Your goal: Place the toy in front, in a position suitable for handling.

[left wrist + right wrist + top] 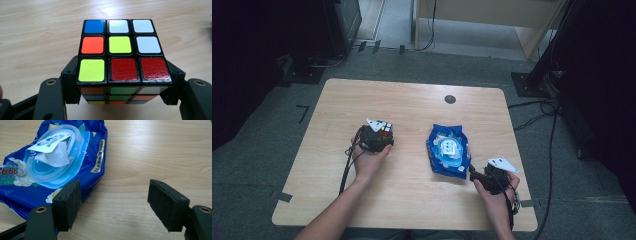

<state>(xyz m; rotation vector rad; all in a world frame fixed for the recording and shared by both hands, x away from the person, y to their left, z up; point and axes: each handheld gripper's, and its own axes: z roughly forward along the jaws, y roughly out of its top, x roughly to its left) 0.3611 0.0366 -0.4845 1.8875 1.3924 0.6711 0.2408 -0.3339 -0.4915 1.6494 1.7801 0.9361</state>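
Presently the left gripper (383, 134) is clamped on a puzzle cube (120, 58), its two black pads pressed against opposite sides of the cube's lower part. In the left gripper view the cube sits squarely between the jaws, the top face showing blue, white, orange, yellow and red stickers. Whether the cube rests on the wooden table (412, 200) or hangs just clear of it cannot be told. In the high view the cube lies left of the table's centre, with the left hand (368, 162) behind it.

The right gripper (113, 205) stands with its jaws apart and nothing between them. One pad sits just beside, possibly touching, the near edge of a blue pack of wet wipes (15, 192). The pack lies flat, right of centre on the table, well apart from the cube. Its clear plastic lid (56, 167) faces up, and a white wipe (56, 157) pokes out under a lifted label.
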